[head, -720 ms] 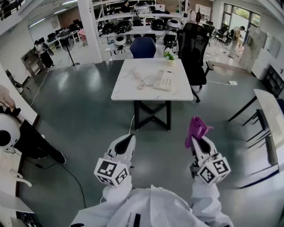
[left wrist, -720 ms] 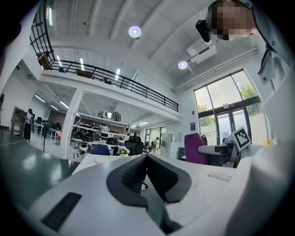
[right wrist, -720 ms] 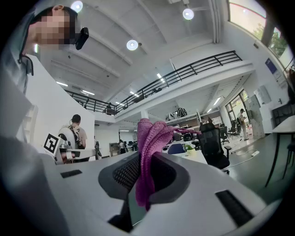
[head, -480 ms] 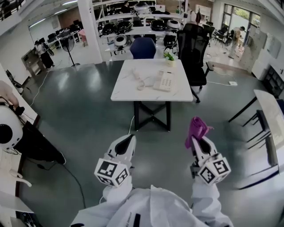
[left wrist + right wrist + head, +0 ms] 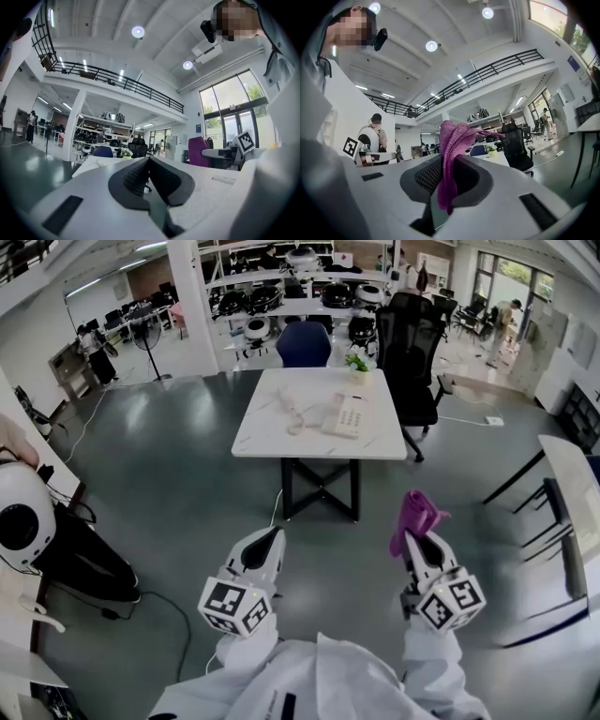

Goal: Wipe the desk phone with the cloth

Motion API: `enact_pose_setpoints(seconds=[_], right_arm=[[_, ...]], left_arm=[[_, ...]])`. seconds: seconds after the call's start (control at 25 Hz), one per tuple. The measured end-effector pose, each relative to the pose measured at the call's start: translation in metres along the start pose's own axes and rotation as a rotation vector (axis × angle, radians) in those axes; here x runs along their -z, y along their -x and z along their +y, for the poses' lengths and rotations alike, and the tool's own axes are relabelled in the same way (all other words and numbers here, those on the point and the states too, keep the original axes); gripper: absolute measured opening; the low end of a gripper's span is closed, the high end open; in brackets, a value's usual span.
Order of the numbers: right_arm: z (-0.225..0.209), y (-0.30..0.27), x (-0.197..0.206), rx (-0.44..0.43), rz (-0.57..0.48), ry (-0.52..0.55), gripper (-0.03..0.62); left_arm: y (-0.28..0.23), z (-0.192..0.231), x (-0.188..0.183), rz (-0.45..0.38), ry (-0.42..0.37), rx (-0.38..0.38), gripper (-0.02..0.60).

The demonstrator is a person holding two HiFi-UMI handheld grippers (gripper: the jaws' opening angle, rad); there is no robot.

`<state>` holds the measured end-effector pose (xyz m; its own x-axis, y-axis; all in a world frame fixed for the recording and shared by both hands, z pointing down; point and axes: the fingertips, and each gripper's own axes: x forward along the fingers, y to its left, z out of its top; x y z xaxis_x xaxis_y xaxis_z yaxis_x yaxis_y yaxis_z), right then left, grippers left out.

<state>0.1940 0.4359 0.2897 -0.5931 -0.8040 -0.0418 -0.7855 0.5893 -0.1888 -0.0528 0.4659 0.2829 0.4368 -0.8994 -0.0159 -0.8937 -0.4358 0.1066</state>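
A white desk phone (image 5: 345,414) lies on the white table (image 5: 272,432) some way ahead of me, its handset (image 5: 292,408) off the base to the left on a coiled cord. My right gripper (image 5: 410,537) is shut on a purple cloth (image 5: 415,514), which bunches up above its tips; the cloth (image 5: 453,143) fills the jaws in the right gripper view. My left gripper (image 5: 270,539) is shut with nothing in it, its pads (image 5: 139,177) pressed together. Both grippers are held close to my body, well short of the table.
A small potted plant (image 5: 357,361) stands at the table's far edge. A black office chair (image 5: 411,343) is at the table's right, a blue chair (image 5: 303,341) behind it. A white desk (image 5: 574,474) stands to my right. Grey floor lies between me and the table.
The table has drawn very slightly nearer in the head view. Both grippers hold the same pose and grip.
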Motion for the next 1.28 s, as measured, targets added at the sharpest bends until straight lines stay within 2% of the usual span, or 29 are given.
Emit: enact_pose_setpoints(seconds=[0.28,0.56,0.72,0.96,1.28], right_arm=[[-0.02,-0.007,0.004,-0.008,0.009,0.007,0.04],[-0.039,-0.021,0.004,-0.025,0.003,0.001,0.04],[-0.05,-0.042,0.002,-0.025,-0.002,-0.008,0.04],[-0.074,-0.088,0.015,-0.02,0.012,-0.027,0.04],[-0.101,-0.17,0.017,-0.007,0.022,-0.034,0.04]], left_arm=[[-0.014,-0.009,0.006,0.001,0.001,-0.009,-0.003],[-0.028,-0.006,0.011,0.008,0.001,-0.049,-0.003],[-0.046,0.01,0.007,0.016,-0.004,-0.058,-0.003],[-0.087,0.041,0.02,0.034,0.016,-0.056,-0.002],[-0.159,0.094,0.017,0.05,0.031,-0.017,-0.003]])
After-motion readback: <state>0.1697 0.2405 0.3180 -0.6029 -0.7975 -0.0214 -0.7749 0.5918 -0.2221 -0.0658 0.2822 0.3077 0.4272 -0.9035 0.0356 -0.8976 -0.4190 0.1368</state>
